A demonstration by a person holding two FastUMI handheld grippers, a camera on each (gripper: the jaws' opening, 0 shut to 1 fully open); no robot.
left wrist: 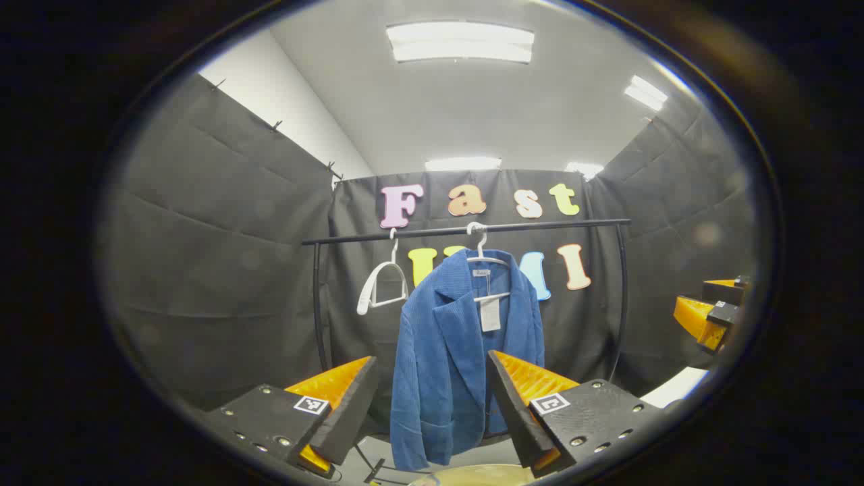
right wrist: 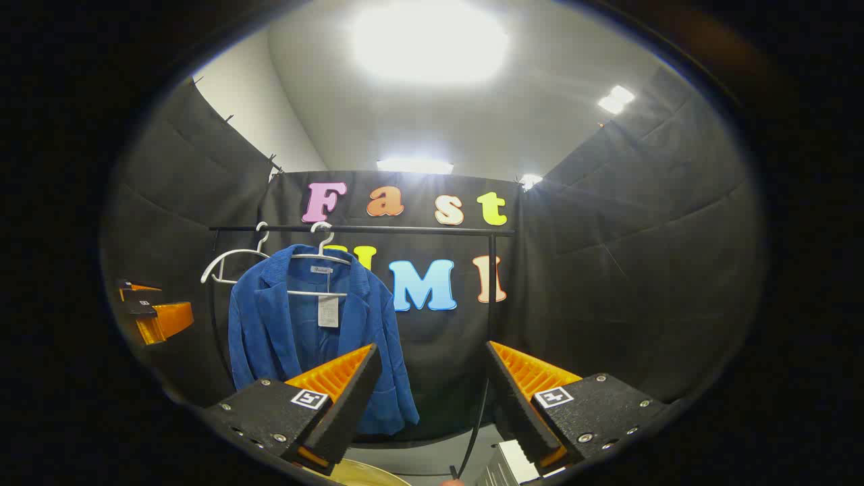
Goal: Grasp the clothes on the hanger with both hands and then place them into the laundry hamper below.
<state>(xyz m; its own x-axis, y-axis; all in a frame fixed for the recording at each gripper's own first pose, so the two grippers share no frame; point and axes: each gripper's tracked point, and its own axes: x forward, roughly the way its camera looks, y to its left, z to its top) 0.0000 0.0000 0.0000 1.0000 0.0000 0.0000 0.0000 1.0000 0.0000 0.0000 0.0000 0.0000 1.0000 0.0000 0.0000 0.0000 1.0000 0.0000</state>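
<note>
The blue jacket (left wrist: 459,351) hangs on a white hanger (left wrist: 487,260) from the black rail (left wrist: 466,231), straight ahead between the left gripper (left wrist: 432,398) jaws, which stand apart and clear of it. The right gripper (right wrist: 428,391) jaws are apart too; the jacket hangs beyond their left finger. A pale rim below may be the hamper (left wrist: 472,476).

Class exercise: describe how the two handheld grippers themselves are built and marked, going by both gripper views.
Each is a two-finger tool. The left gripper and right gripper both have wedge-shaped fingers with ribbed inner faces, tapering to a point. Each finger sits on a flat dark block studded with small screws and carrying a square black-and-white marker tag. No cables or sleeves are visible.
</note>
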